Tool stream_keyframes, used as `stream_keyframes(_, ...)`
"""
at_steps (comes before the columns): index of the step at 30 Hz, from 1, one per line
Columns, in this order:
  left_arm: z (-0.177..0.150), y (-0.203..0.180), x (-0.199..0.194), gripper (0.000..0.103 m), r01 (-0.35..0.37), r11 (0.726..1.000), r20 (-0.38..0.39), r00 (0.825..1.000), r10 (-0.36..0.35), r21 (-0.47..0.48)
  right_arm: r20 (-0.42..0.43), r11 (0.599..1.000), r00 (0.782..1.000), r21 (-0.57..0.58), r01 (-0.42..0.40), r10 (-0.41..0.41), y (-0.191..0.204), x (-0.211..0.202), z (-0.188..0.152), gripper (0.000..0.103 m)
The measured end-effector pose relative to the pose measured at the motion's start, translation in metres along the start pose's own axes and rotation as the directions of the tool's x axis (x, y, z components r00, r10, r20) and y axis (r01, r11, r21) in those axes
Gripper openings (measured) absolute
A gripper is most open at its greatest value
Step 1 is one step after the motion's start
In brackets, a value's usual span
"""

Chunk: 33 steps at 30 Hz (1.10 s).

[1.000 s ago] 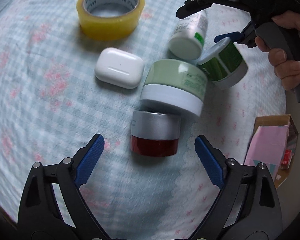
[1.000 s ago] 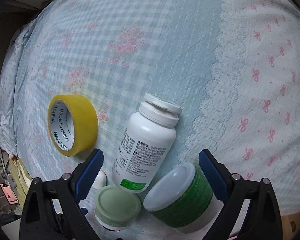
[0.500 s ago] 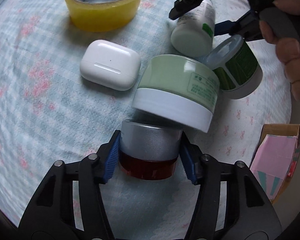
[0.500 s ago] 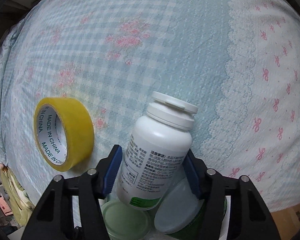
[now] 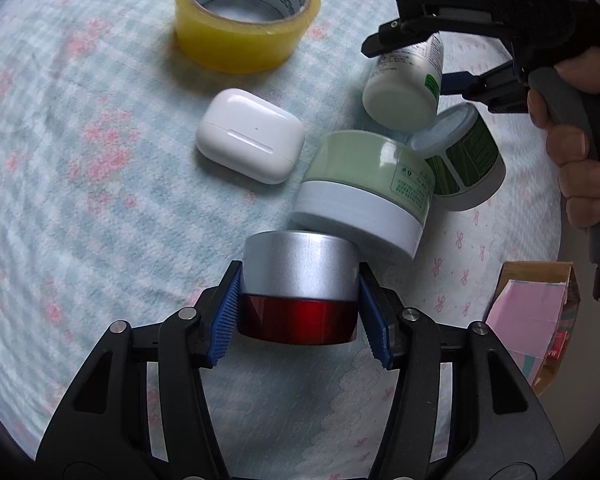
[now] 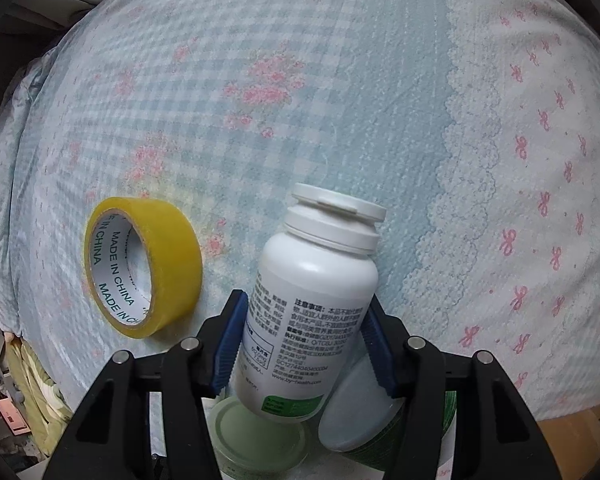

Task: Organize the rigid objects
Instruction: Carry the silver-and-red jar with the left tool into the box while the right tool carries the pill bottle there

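On the bed point(image 5: 80, 184), both tools have just closed: the left tool point(image 5: 298, 314) clamps the red jar point(image 5: 298, 300), the right tool point(image 6: 302, 346) the bottle point(image 6: 312, 300). Lift each straight up, I judge, since the green jar point(image 5: 364, 188) leans against the red one and may tip. Only the left view shows the earbud case point(image 5: 250, 140); only the right shows the bottle's cap point(image 6: 338, 204). The tape point(image 5: 248, 16) lies apart.

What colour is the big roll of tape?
Yellow, with a white inner ring. The tape roll shows best in the left wrist view.
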<state>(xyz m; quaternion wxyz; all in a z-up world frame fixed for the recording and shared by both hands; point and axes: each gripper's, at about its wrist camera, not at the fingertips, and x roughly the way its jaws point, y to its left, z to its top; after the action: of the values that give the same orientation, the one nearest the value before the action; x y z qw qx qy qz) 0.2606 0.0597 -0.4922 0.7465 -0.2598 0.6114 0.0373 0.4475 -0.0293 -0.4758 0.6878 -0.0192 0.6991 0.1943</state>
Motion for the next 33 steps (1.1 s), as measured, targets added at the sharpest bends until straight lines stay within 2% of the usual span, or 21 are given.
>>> stream_keyframes(10, 0.000, 0.022, -0.053, 0.051, 0.045, 0.999, 0.092, 0.995, -0.044, -0.004, 0.077, 1.000, 0.997, -0.015, -0.016, 0.018, 0.011, -0.043, -0.024, 0.052)
stream_keyframes(15, -0.008, 0.018, -0.098, 0.051, 0.049, 0.997, 0.145, 0.988, -0.056, 0.052, 0.129, 0.999, 0.990, -0.007, -0.050, 0.050, 0.013, -0.080, -0.046, 0.052)
stream_keyframes(19, -0.020, 0.003, -0.136, 0.051, 0.044, 0.992, 0.182, 0.981, -0.065, 0.115, 0.181, 0.996, 0.980, 0.008, -0.086, 0.083, 0.015, -0.118, -0.070, 0.052)
stream_keyframes(25, -0.036, -0.045, -0.185, 0.051, 0.020, 0.972, 0.218, 0.973, -0.072, 0.233, 0.251, 0.990, 0.959, 0.013, -0.139, 0.132, 0.005, -0.187, -0.120, 0.052)
stream_keyframes(33, -0.061, -0.113, -0.236, 0.051, 0.037, 0.933, 0.243, 0.961, -0.131, 0.359, 0.334, 0.990, 0.932, -0.014, -0.140, 0.137, -0.049, -0.277, -0.201, 0.051)
